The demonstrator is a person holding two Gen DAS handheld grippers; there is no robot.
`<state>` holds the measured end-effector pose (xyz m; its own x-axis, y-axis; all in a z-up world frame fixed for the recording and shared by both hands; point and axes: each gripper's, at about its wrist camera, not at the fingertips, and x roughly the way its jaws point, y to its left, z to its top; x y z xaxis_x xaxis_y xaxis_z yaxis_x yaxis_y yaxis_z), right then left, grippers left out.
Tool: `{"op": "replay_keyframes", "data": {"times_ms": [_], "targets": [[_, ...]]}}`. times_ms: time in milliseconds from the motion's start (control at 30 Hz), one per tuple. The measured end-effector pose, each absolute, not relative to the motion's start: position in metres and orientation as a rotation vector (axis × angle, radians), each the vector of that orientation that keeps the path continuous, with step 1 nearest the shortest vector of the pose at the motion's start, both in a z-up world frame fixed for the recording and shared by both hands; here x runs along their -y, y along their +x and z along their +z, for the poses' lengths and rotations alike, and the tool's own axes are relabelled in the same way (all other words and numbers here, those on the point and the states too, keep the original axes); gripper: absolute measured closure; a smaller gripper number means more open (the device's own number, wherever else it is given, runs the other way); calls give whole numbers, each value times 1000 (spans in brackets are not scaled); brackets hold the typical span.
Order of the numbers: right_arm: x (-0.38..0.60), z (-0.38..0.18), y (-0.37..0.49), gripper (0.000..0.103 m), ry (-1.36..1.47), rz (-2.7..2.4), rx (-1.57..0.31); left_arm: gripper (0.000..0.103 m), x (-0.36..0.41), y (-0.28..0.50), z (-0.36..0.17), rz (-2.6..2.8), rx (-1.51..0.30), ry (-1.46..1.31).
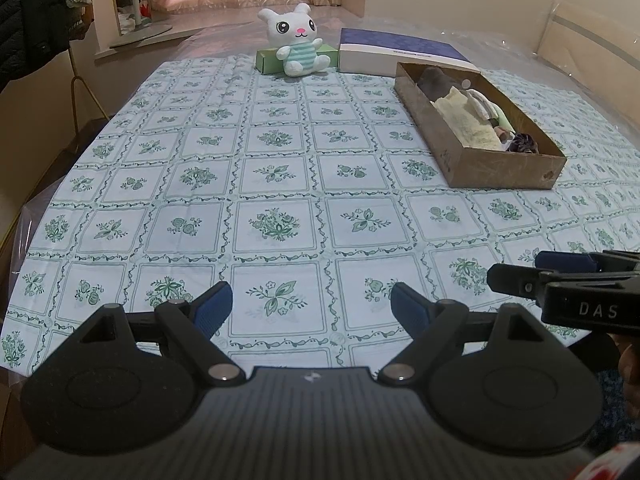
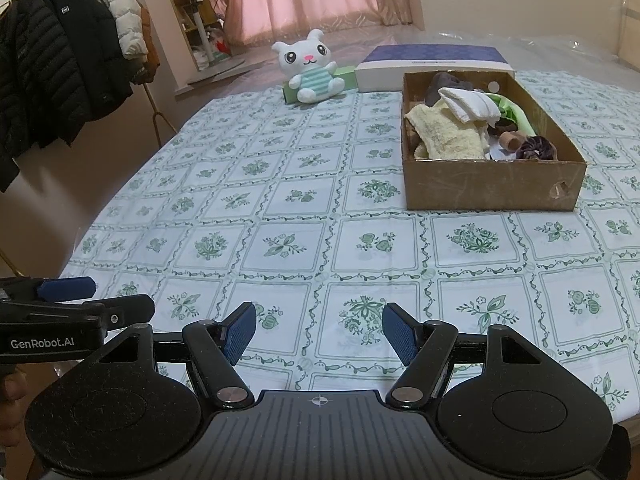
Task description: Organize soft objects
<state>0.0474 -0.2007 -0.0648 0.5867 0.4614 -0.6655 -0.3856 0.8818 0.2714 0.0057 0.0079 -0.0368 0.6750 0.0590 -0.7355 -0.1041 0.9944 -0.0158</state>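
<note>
A brown cardboard box (image 1: pixel 500 166) (image 2: pixel 492 184) sits on the table at the right. It holds soft items: a yellow towel (image 2: pixel 444 136), a white folded cloth (image 2: pixel 470 106), a dark cloth (image 2: pixel 440 84) and a dark scrunchie (image 2: pixel 536 148). A white plush bunny (image 1: pixel 298 40) (image 2: pixel 314 68) sits at the far edge, leaning on a green box (image 1: pixel 272 60). My left gripper (image 1: pixel 312 308) is open and empty above the near table edge. My right gripper (image 2: pixel 318 332) is open and empty beside it, also seen side-on in the left wrist view (image 1: pixel 516 272).
A blue and white flat box (image 1: pixel 396 52) (image 2: pixel 432 62) lies behind the cardboard box. The floral tablecloth (image 2: pixel 280 200) covers the table. A rack of dark and white coats (image 2: pixel 60 64) stands at the left. Pink curtains hang at the back.
</note>
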Motion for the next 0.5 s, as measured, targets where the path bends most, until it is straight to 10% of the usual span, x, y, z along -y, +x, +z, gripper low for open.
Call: {"op": "replay_keyframes", "data": {"times_ms": [500], "targets": [[202, -63, 47, 33, 104, 494, -802, 18, -7, 6, -34, 89, -822, -58]]}}
